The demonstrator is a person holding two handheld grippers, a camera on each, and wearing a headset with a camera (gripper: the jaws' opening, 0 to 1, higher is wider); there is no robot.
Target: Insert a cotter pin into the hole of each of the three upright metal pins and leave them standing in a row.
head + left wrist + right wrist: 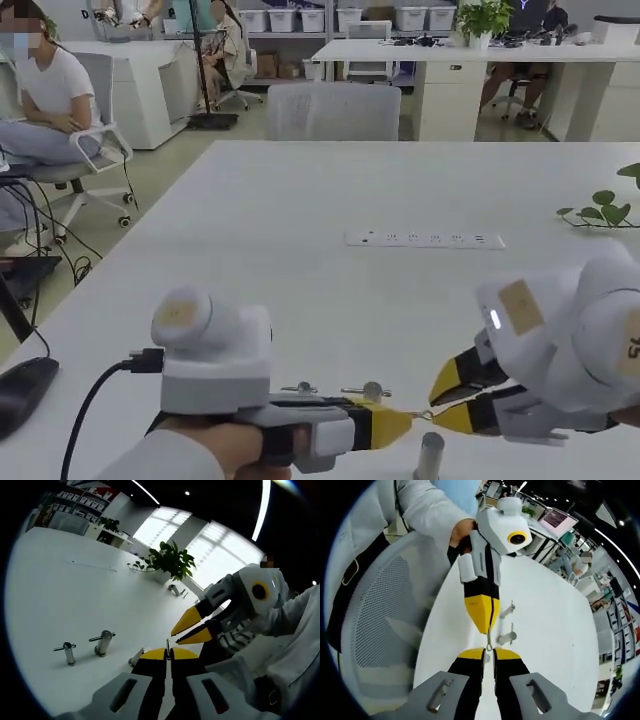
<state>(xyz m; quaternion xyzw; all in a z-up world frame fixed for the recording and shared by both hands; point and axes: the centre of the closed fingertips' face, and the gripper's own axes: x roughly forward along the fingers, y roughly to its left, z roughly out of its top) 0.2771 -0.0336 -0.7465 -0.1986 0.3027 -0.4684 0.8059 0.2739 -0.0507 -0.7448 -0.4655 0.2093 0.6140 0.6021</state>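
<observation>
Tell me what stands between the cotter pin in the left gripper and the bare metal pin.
Nothing on the table does. The left gripper holds the cotter pin, and the bare metal pin stands just below it in the head view. Only the right gripper, jaws open, crowds the cotter pin's free end.

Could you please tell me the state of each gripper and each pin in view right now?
Left gripper: shut on a thin metal cotter pin.
Right gripper: slightly open, tips near that cotter pin.
Two silver metal pins: upright, each with a cotter pin inserted.
Third silver metal pin: upright, no cotter pin in it.
</observation>
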